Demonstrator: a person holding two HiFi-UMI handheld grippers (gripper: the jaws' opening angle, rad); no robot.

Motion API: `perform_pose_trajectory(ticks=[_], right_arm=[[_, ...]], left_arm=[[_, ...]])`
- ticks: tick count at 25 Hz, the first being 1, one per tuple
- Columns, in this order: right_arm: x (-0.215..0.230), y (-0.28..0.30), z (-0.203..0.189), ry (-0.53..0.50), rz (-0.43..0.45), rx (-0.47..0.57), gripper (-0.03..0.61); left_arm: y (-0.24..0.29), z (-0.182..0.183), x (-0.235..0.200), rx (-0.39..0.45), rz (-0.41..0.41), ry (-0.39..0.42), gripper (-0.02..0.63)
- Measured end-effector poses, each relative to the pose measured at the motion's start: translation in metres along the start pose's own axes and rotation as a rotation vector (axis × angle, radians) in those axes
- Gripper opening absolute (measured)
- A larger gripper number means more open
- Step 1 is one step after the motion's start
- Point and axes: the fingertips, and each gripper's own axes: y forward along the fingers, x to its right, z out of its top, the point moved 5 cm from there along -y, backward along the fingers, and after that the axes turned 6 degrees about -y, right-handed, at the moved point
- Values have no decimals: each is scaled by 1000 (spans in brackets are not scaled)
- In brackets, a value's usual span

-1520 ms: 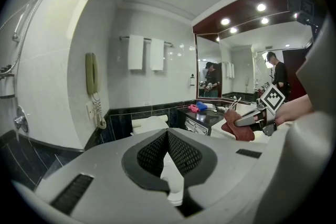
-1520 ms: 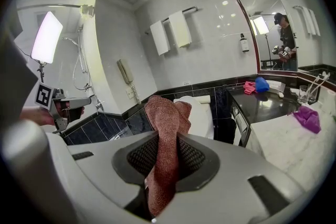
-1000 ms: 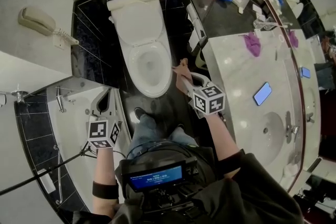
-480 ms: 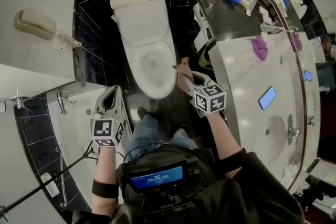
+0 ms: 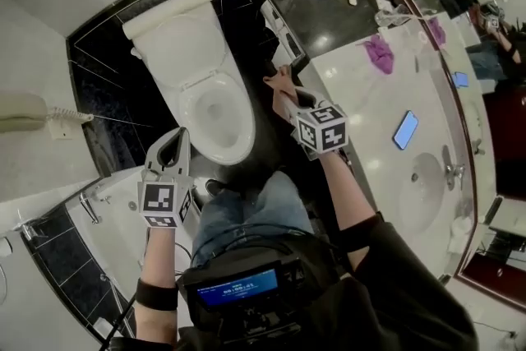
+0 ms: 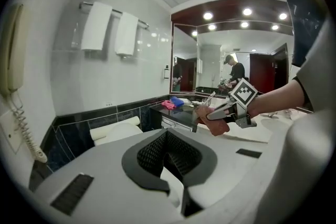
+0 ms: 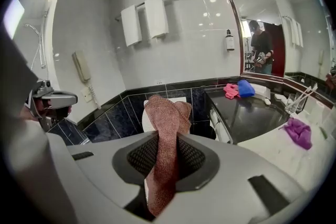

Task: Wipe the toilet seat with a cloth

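Bathroom: rt claw (image 7: 167,161) grips cloth (image 7: 164,118) nr toilet (image 5: 182,45).

the right gripper (image 7: 167,160) is clamped on a reddish-brown cloth (image 7: 164,118), whose end stands up before the white toilet (image 7: 144,115); two white towels (image 7: 143,22) hang above.

Bright ceiling-lit bathroom, strong fisheye warp, dark corners

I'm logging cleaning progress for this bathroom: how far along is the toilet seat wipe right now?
Done: the brown cloth is clamped in the right gripper. In hand: it hovers beside the toilet seat, not touching. Left: all the wiping. The left gripper is shut and empty.
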Motion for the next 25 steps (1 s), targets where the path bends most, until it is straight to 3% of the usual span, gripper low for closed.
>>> perform_pose_trajectory(ticks=[6,9,15,25], right_arm=[[98,25,2,-34,-69,-49,107],[152,46,2,-47,-83,-85,107],[239,93,-5,-159,-106,-197,109],[283,157,-2,-287,-43,-280,124]], left_arm=[[67,24,17,6,-5,9,0],[104,31,31,-11,20,-33,0],[173,37,54,-30,31,-70,0],[217,35,54,-55,91,-103,0]])
